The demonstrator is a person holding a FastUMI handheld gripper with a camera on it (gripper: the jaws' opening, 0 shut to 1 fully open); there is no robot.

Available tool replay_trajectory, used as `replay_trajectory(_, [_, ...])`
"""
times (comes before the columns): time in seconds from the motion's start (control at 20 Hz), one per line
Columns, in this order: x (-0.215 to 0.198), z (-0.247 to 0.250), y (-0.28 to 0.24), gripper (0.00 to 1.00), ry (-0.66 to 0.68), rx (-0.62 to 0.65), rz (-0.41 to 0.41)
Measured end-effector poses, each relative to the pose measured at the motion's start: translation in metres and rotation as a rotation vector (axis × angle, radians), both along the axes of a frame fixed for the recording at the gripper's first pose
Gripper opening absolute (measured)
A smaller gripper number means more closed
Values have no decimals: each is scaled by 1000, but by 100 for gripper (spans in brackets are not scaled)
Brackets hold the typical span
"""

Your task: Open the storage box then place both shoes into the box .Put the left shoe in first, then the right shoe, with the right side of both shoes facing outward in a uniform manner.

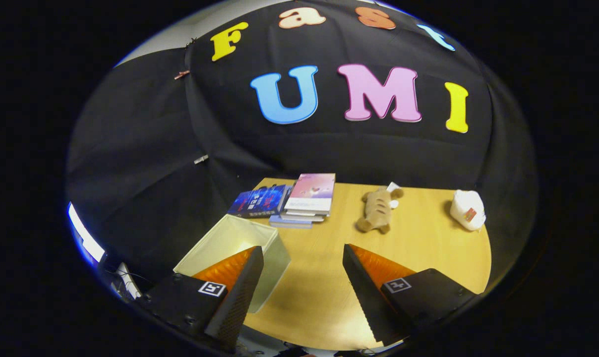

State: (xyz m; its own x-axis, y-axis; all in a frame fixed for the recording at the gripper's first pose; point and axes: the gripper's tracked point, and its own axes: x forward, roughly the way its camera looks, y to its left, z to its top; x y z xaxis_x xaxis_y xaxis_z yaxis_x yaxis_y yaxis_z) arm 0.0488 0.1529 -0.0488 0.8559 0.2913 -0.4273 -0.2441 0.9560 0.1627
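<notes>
The claw (303,280) hangs wide apart and empty above the bench (428,248). The box (232,243) sits lidless by the left finger, ready for loading; books (299,201) lie beyond.

I see a smooth wood-look worktop (324,277) with a soft sheen, a translucent matt plastic storage box (230,243), glossy paper book covers (312,191), and a plush cloth toy (377,209).
</notes>
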Motion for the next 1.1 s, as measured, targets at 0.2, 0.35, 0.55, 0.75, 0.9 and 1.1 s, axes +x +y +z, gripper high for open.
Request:
replay_trajectory(0.2, [0, 44, -67, 99, -182, -21, -61])
replay_trajectory(0.35, [-8, 69, -112, 99, -306, -53, -95])
replay_trajectory(0.55, [-22, 92, -159, 98, -431, -45, -172])
replay_trajectory(0.75, [-33, 66, -198, 98, -367, -73, -283])
replay_trajectory(0.9, [-40, 55, -212, 99, -342, -76, -328])
replay_trajectory(1.1, [-44, 58, -214, 98, -358, -22, -348])
